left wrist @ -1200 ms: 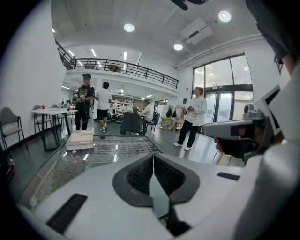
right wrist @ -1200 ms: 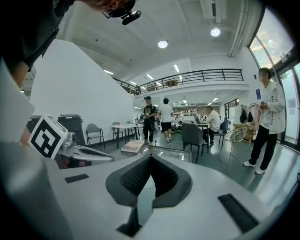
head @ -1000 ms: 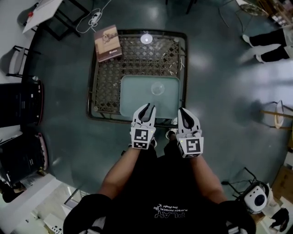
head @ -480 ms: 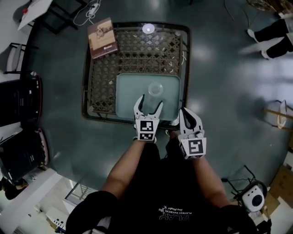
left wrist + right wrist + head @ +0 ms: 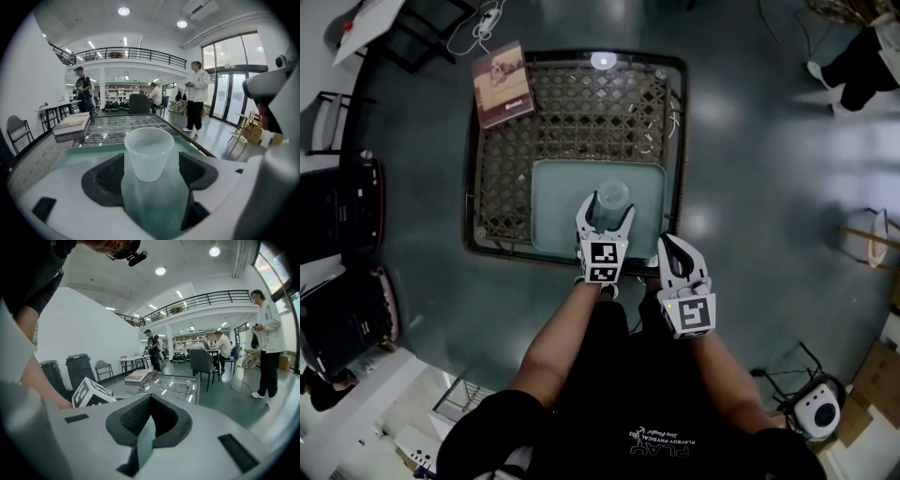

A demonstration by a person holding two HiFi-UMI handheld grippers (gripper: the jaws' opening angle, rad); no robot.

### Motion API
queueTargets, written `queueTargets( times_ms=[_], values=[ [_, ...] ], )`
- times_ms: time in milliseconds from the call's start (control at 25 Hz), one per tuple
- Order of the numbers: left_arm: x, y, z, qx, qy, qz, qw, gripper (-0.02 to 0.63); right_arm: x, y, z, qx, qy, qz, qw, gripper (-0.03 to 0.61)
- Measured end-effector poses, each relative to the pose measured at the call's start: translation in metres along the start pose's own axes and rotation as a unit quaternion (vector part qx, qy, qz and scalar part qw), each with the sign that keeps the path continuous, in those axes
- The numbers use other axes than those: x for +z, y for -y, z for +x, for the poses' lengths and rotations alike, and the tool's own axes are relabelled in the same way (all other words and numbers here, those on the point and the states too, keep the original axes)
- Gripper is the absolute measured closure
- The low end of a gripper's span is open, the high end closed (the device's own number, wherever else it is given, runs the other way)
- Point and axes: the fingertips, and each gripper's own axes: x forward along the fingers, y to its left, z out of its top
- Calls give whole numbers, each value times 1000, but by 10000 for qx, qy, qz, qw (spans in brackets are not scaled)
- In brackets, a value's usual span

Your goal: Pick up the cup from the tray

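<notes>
Step in hand: judging by the layout, the pre-grasp for the pick. The cup is bracketed but not yet taken.
Cup (image 5: 613, 195): 1 translucent plastic cup, upright, open mouth up, apparently empty. It stands on the tray, in the middle of the half nearer the person.
Tray (image 5: 553, 187): pale green, rounded corners. It lies on the glass-topped lattice table (image 5: 581, 112), against the table's near edge.
Left gripper (image 5: 607, 208): released, jaws opening. The cup stands between the 2 ribbed pads, with a visible gap at each side in the left gripper view, so nothing is gripped.
Right gripper (image 5: 675, 244): clenched, the 2 jaws pressed together with nothing between them. It is held back at the table's near edge, apart from the tray.
Progress: early. The cup still sits on the tray.
Next move calls for: probably easing the left gripper slightly forward so the pads sit level with the cup's wall, then closing gently and lifting straight up.
Risk: the thin wall looks likely to buckle under a hard squeeze. An off-centre close could tip or push the light cup.
</notes>
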Motion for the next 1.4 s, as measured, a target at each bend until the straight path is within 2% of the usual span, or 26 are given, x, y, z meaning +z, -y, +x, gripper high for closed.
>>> queueTargets(
  times_ms=[440, 560, 680, 880, 1160, 1400],
  values=[
    [4, -6, 24, 113, 31, 6, 9999, 261, -13, 1, -5, 88, -195, -9, 9998, 583],
    [3, -7, 27, 163, 50, 0, 9999, 265, -11, 4, -5, 54, -55, -51, 10000, 583],
    [3, -9, 25, 190, 89, 2, 9998, 316, -15, 3, -6, 42, -160, 43, 9999, 583],
    [9, -9, 21, 167, 188, 6, 9997, 321, -13, 4, -7, 32, -208, -65, 9998, 582],
    [27, -10, -2, 188, 317, -19, 9993, 321, -2, 2, -3, -35, -45, -61, 10000, 581],
    [45, -16, -47, 215, 507, -20, 9985, 321, 5, -4, -9, 71, 160, -434, 9989, 583]
  ],
)
